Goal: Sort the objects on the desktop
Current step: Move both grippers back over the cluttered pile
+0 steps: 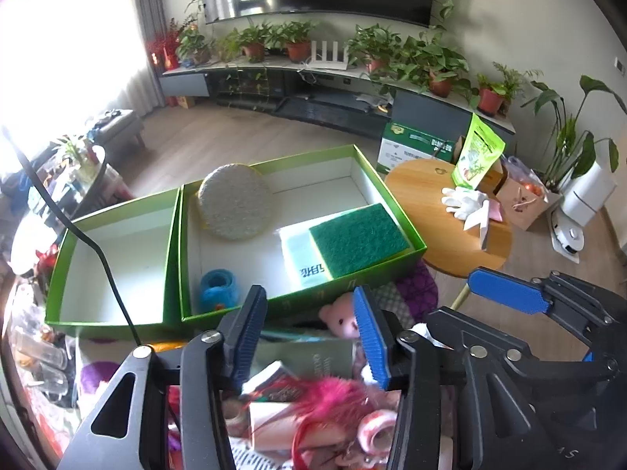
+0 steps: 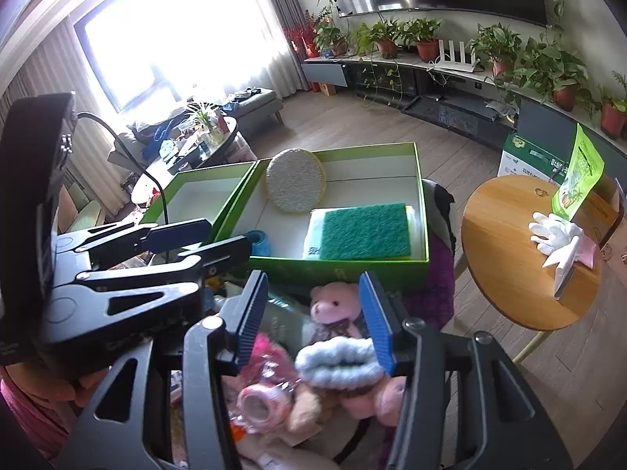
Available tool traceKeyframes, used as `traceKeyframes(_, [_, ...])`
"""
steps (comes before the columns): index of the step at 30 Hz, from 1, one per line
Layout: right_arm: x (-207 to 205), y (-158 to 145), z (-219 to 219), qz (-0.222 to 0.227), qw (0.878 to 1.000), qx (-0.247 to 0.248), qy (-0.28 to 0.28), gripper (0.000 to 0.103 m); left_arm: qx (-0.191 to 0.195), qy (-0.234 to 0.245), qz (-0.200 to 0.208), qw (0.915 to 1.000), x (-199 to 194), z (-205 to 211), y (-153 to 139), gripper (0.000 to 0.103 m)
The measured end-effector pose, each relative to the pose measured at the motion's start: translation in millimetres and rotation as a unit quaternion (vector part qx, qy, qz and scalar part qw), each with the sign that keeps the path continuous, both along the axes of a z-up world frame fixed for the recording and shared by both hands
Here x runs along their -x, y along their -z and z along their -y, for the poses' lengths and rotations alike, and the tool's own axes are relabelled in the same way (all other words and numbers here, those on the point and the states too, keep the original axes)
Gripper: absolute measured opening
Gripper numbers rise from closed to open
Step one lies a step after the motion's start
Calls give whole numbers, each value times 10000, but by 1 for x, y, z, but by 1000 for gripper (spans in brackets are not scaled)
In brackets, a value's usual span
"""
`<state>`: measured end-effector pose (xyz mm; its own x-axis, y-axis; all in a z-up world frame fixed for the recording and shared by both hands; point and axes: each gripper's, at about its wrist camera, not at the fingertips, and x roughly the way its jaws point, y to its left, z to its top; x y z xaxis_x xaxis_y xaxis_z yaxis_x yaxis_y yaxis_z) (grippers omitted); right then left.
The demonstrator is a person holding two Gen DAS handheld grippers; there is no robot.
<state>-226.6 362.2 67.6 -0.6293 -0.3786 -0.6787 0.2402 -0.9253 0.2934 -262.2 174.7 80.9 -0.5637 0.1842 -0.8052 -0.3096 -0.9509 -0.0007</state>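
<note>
nearest, the left gripper (image 1: 309,337) with ribbed blue pads stands parted and empty above a clutter of a magenta feathery tuft (image 1: 333,399) and a pink tape roll (image 1: 378,432); the right gripper (image 2: 313,321) is likewise parted, gripping nothing, over a fluffy pale blue scrunchie (image 2: 339,360) and a pink plush bear (image 2: 333,307), which only this view shows whole. beyond lie two shallow green cardboard boxes: the larger box (image 1: 392,192) holds a coarse green rectangular scouring pad (image 1: 358,237), a round beige woven pad (image 1: 235,205) leaning on its wall and a blue yarn ball (image 1: 219,288); the smaller box (image 1: 113,319) beside it is bare. farther off, white gloves (image 2: 554,233) rest on a round wooden table (image 2: 505,266).
</note>
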Motion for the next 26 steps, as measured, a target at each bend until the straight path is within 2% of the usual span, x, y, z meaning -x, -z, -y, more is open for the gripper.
traceKeyframes(4, [-9,-1,6,38,10000,-51,51,55,-78,-60,-30,9999,-9,10,-1,52])
traceKeyframes(5, [-10,-1,7,42,9999,-73,75,57,-74,-71,-34,9999,-10,11,-1,56])
traceKeyframes(12, [-20,5,13,108,9995,-207,211,61,-47,-173,-11,9998,-17,18,5,63])
traceKeyframes(14, [-19,4,14,116,9994,-216,228,61,-24,-269,-76,9996,-16,21,5,78])
traceKeyframes(15, [-20,3,15,109,9994,-211,236,62,-40,-293,-109,9995,-16,22,4,80])
traceKeyframes(26, [-19,1,19,80,9995,-195,233,63,-82,-309,-204,9993,-15,27,3,81])
